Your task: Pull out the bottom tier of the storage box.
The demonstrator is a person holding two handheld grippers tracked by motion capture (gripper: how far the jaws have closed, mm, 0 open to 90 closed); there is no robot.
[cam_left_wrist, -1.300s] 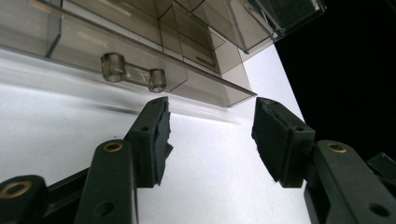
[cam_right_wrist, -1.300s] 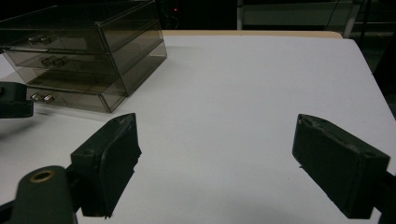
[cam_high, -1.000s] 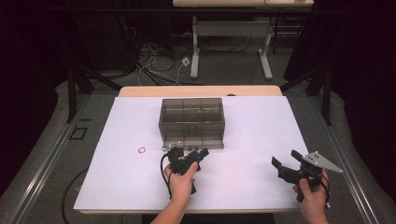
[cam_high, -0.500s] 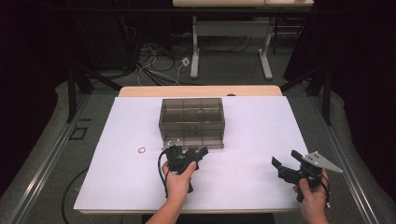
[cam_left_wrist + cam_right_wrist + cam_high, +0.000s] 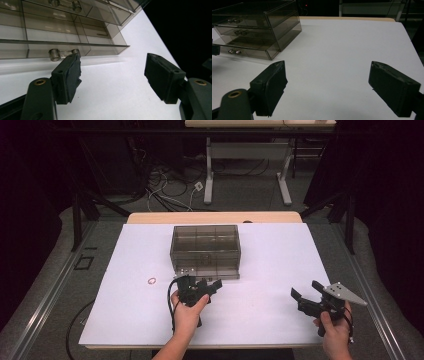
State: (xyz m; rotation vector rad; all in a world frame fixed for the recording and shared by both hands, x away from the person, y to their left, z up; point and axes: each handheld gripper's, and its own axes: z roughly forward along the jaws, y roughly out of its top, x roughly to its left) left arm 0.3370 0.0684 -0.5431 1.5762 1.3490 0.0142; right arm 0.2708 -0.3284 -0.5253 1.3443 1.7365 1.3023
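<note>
Evidently past the pull on the drawer. On the left gripper (image 5: 200, 281): spread wide, having just been opening further, with nothing between the pads. Hovers right in front of the drawer box (image 5: 205, 245), one pad just beside the clear knob (image 5: 53, 54) of the bottom drawer (image 5: 205, 272) but not pressing on it. On the right gripper (image 5: 306, 290): likewise gaping and empty, held well off to the right of the drawer box and nearer the person, aimed over bare table (image 5: 270, 260). Of the bottom drawer: sticks out a little from the front of the drawer box, with the two drawers above it flush and shut. To the left of the drawer box, near its front corner: a small reddish ring (image 5: 152, 280) flat on the table, untouched. Judging by this: opening done, or nearly so, and the knob let go. Probably left to do: fetching the ring, dropping it into the open drawer, then pushing the drawer shut. Too dim to tell whether anything already lies inside.
</note>
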